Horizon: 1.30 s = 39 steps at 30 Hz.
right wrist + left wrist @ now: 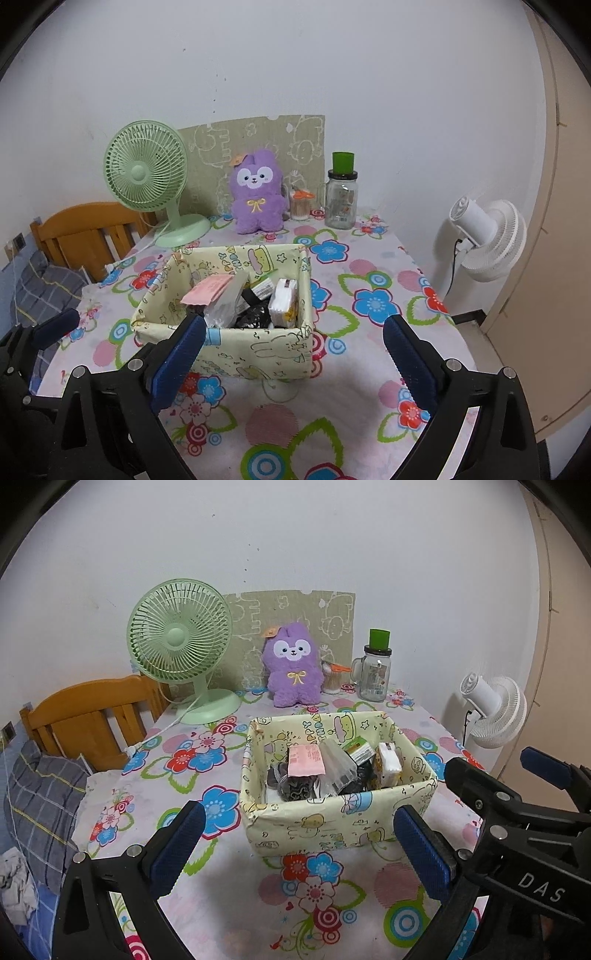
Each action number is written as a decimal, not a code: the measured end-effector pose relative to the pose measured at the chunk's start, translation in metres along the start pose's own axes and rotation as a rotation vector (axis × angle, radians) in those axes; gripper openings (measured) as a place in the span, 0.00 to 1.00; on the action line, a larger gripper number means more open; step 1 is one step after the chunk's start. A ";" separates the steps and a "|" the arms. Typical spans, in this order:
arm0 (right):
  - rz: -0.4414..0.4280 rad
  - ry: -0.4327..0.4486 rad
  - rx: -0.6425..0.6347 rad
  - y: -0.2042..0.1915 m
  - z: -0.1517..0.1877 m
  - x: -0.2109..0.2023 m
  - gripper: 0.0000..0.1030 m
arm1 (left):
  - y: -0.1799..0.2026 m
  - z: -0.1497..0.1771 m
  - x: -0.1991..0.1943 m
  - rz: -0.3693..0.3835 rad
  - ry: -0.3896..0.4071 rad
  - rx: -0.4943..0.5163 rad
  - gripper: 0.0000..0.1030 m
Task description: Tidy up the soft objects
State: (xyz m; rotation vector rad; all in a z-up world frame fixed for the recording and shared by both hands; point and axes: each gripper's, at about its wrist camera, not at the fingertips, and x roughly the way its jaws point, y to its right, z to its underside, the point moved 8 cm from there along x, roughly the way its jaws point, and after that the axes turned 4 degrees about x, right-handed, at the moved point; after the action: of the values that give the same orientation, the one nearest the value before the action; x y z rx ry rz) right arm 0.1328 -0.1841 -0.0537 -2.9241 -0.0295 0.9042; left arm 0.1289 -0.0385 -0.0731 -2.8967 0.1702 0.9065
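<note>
Fingers (177, 849) of left gripper (301, 849) spread wide, empty, held level above bench (229, 904), aimed at fabric basket (332, 827). We note right gripper (291, 363) likewise parted, holding nothing, just beside left one. Basket sits mid-bench, filled with packets. Purple plush (293, 664) upright at rear bench edge against wall, between green fan (181, 646) and glass jar (373, 672). We see bare floral cloth all around basket; right bench edge near white fan (487, 236).
</note>
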 end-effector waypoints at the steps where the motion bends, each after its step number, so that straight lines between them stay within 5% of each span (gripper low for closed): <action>1: 0.001 0.002 -0.002 0.000 0.001 -0.002 0.96 | 0.000 0.001 -0.002 -0.002 0.000 0.000 1.00; 39: 0.016 0.093 0.018 0.008 0.006 -0.069 0.97 | -0.011 0.008 -0.065 -0.049 0.067 -0.017 1.00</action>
State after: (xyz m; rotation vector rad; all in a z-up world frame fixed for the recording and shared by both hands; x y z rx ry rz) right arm 0.0724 -0.1943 -0.0202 -2.9496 0.0085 0.7661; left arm 0.0727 -0.0212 -0.0416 -2.9350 0.0961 0.8072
